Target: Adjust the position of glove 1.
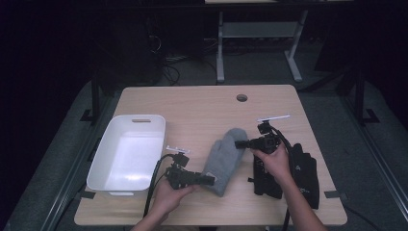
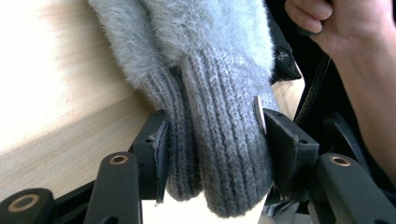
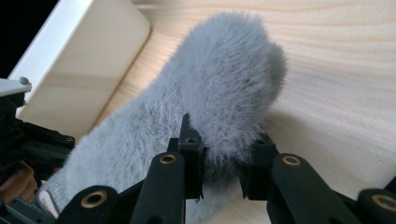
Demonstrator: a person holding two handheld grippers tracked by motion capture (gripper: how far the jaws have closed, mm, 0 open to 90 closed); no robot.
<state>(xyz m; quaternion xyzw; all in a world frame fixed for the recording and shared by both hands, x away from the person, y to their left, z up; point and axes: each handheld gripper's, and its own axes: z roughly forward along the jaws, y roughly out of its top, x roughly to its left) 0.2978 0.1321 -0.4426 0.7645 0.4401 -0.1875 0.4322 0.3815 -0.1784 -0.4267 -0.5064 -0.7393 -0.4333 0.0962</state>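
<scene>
A grey fuzzy mitten (image 1: 225, 157) lies on the wooden table (image 1: 202, 108), its ribbed cuff toward the person. My left gripper (image 1: 208, 179) is shut on that ribbed cuff (image 2: 219, 154), with a jaw on each side of the knit. My right gripper (image 1: 240, 143) is shut on the mitten's fuzzy side near the tip (image 3: 224, 144). The mitten (image 3: 205, 93) stretches away from the right jaws toward the left gripper (image 3: 28, 154).
A white rectangular tub (image 1: 129, 153) stands on the table's left side. A black pair of gloves or pouch (image 1: 288, 171) lies at the right, under the right forearm. A round cable hole (image 1: 242, 97) sits near the far edge.
</scene>
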